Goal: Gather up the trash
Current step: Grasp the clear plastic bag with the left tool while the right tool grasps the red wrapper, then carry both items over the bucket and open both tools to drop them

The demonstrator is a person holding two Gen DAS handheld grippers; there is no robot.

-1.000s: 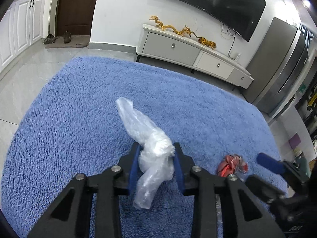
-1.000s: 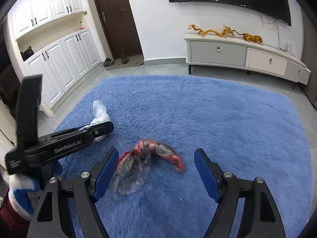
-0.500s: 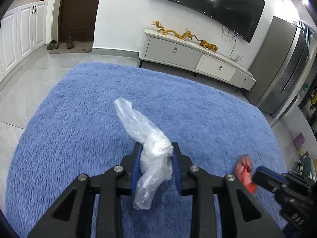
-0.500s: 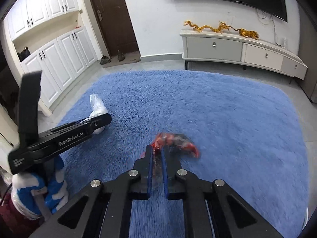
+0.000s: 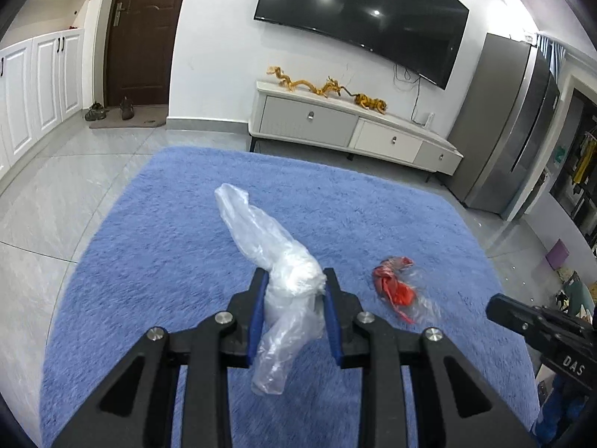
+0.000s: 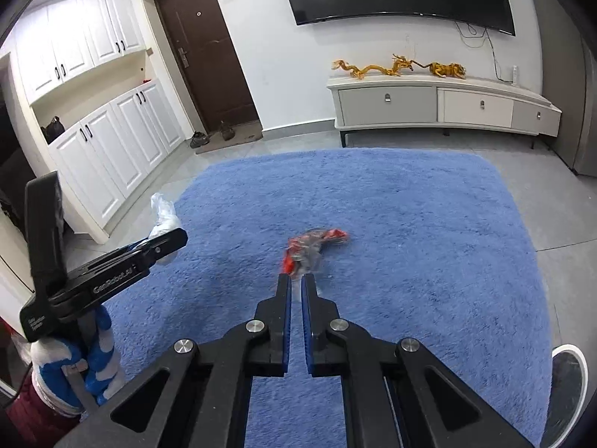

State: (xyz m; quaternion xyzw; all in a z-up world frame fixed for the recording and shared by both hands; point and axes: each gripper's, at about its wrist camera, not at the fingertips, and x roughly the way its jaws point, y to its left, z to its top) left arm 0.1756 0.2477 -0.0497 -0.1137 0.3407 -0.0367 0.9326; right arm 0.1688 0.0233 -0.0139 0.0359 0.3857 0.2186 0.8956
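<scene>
From the left wrist view, the left gripper [image 5: 294, 311] has its jaws clamped on a clear plastic bag [image 5: 278, 261]. The bag is scrunched up and looks very light and soft, so it squashes flat where the blue pads press it. One end sticks up toward 11 o'clock and the other end droops down past the jaws. The thick bunched middle is the best place to hold it (the loose ends would likely slip out). The gripper points forward and a bit down over the blue rug [image 5: 149, 246]. At 3 o'clock from the bag is a red wrapper [image 5: 393, 287], with the tip of the other gripper low at the right edge.

From the right wrist view, the right gripper [image 6: 296, 289] has its jaws almost together, pinching the near end of the red wrapper [image 6: 309, 248]. Most of the wrapper pokes out ahead toward 12 o'clock, blurry, above the rug [image 6: 410, 224]. It looks thin, crinkly and slippery, so this small pinch at the edge could let go. The gripper is level and points straight ahead. At 9 o'clock the left gripper [image 6: 164, 240] shows from the side with the bag [image 6: 162, 216] in it.
</scene>
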